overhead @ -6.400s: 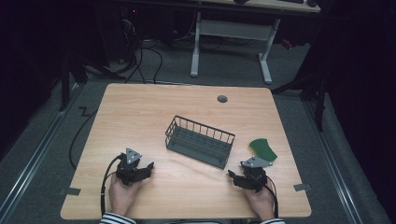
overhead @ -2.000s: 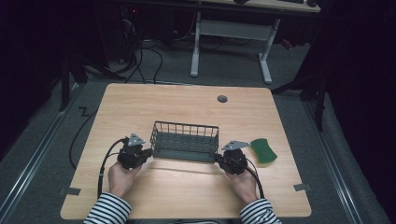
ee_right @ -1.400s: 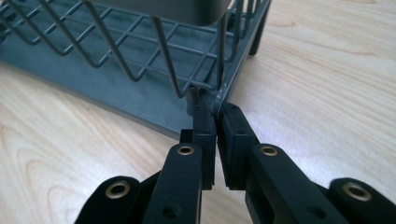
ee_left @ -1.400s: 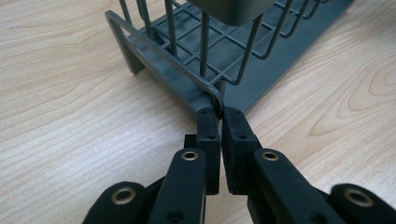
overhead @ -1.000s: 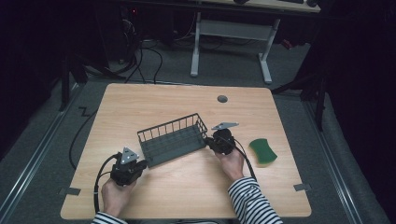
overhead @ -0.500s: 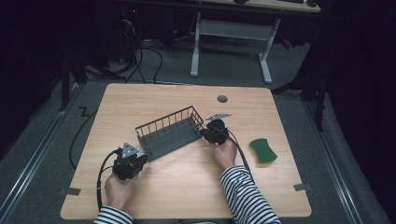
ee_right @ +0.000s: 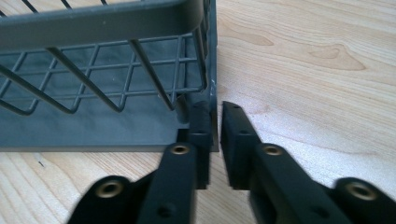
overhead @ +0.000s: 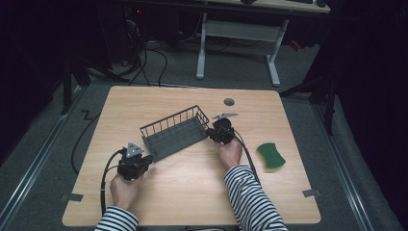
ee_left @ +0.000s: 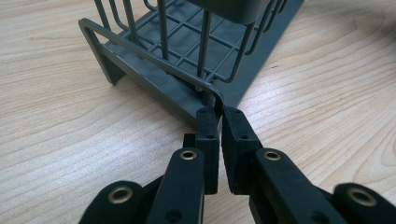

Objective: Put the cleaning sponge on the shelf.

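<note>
A grey wire basket [overhead: 171,126] lies slantwise on the wooden table [overhead: 192,192], its left end nearer the person. My left gripper [overhead: 146,158] is at that near-left corner. In the left gripper view it [ee_left: 221,112] is shut on the bent rim wire of the basket [ee_left: 187,88]. My right gripper [overhead: 210,134] is at the far-right end. In the right gripper view its jaws [ee_right: 217,107] have just been opening. The end wall of the basket [ee_right: 93,116] stands between them, with a slim gap at the right pad.
A green sponge [overhead: 270,156] lies on the table to the right of the person's right forearm. A round grommet [overhead: 229,102] sits near the far edge. Cables trail from both grippers toward the front edge. A desk frame [overhead: 240,33] stands on the floor beyond.
Both grippers came to the basket's ends and took hold. The basket then turned, its right end going away from the person and its left end coming nearer. Over the last half second little has shifted.
</note>
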Demonstrator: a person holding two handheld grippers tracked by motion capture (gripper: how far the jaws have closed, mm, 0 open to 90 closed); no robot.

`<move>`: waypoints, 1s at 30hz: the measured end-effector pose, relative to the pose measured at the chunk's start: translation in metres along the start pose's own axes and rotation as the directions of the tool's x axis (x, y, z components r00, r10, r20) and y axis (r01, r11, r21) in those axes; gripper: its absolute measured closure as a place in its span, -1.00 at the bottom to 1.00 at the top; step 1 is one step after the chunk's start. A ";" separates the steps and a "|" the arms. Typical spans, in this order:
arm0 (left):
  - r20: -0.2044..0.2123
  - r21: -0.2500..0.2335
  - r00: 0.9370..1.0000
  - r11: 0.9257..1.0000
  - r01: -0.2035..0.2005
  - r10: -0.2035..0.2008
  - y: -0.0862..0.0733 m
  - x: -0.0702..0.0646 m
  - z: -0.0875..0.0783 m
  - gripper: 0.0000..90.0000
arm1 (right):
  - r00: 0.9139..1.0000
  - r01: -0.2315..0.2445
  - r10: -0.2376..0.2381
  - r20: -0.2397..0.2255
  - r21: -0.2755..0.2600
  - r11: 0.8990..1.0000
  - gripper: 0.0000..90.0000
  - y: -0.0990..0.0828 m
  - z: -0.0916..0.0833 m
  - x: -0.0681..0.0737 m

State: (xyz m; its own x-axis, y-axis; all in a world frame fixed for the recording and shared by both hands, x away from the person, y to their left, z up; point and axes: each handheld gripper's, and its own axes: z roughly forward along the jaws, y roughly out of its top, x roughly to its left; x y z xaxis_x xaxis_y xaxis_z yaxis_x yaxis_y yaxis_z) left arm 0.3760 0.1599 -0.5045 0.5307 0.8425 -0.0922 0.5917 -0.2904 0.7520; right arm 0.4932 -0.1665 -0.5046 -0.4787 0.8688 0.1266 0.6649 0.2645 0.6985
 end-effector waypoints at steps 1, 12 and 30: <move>0.004 -0.004 1.000 1.000 0.005 -0.005 0.000 0.000 -0.001 0.84 | 1.000 -0.009 0.009 -0.005 -0.001 1.000 0.70 0.000 -0.001 -0.001; -0.006 -0.005 1.000 1.000 0.028 -0.029 -0.010 0.002 -0.010 -0.02 | 0.999 -0.028 0.027 0.041 0.029 0.999 0.02 -0.005 -0.023 -0.013; -0.123 0.034 0.992 0.999 0.035 -0.030 -0.034 0.023 -0.012 -0.21 | 0.995 -0.015 0.014 0.097 0.010 1.000 0.00 -0.017 -0.080 -0.033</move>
State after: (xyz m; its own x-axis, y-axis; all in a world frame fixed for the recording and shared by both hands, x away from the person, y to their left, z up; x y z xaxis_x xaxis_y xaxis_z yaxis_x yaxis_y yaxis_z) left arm 0.3611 0.1949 -0.5240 0.4335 0.9005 -0.0337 0.6302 -0.2762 0.7257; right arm 0.4518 -0.2336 -0.4645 -0.4111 0.9091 0.0674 0.6779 0.2555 0.6894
